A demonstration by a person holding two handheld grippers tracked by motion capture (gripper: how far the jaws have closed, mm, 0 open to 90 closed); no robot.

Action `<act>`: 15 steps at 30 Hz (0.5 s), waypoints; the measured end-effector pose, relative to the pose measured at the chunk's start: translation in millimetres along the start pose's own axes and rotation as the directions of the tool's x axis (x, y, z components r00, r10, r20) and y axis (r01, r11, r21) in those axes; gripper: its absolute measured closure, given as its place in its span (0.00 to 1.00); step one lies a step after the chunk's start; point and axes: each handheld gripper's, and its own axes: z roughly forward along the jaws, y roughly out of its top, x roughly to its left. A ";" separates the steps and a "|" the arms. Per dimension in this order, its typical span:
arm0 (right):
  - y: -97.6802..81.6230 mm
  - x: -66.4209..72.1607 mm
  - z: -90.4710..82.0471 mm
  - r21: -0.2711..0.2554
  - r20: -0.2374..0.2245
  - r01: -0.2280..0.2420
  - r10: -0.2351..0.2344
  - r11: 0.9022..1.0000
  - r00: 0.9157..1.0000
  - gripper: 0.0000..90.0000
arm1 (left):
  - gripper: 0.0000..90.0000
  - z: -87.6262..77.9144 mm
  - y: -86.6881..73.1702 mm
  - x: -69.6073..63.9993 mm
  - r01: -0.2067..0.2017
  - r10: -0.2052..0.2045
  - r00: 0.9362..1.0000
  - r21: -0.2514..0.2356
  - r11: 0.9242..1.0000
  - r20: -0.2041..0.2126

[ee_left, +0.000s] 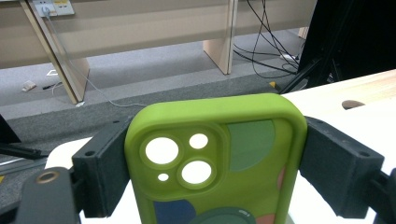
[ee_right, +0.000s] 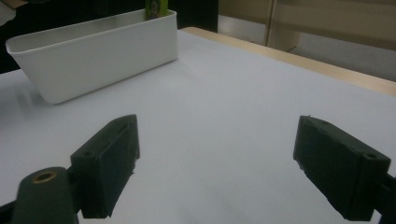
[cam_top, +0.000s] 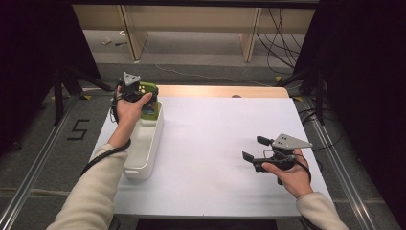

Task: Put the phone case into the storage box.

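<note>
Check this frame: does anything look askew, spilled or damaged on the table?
Nothing stands out. The left tool grips a green phone case squarely by its sides over the far end of the white bin, which sits level. The right tool is open above the bare white table.

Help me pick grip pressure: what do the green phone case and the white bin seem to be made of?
Phone case: probably soft silicone or rubbery plastic, matte, with rounded moulded edges and dull sheen. Bin: likely rigid plastic, smooth and faintly glossy, with thin even walls and rounded corners.
</note>
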 end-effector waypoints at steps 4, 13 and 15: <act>-0.3 -0.1 0.3 -0.001 -0.001 -0.001 0.001 1.000 1.000 0.17 | 0.18 1.3 -0.8 -0.6 -0.001 0.001 1.000 0.002 1.000 0.002; -0.4 -0.1 0.3 0.001 -0.004 -0.001 0.001 1.000 1.000 0.17 | 0.18 3.5 -2.5 0.0 -0.002 0.002 1.000 0.010 1.000 0.003; -0.4 -0.1 0.3 0.004 -0.005 -0.001 0.001 1.000 1.000 0.17 | 0.17 4.2 -3.2 0.0 0.001 -0.001 1.000 0.011 1.000 0.002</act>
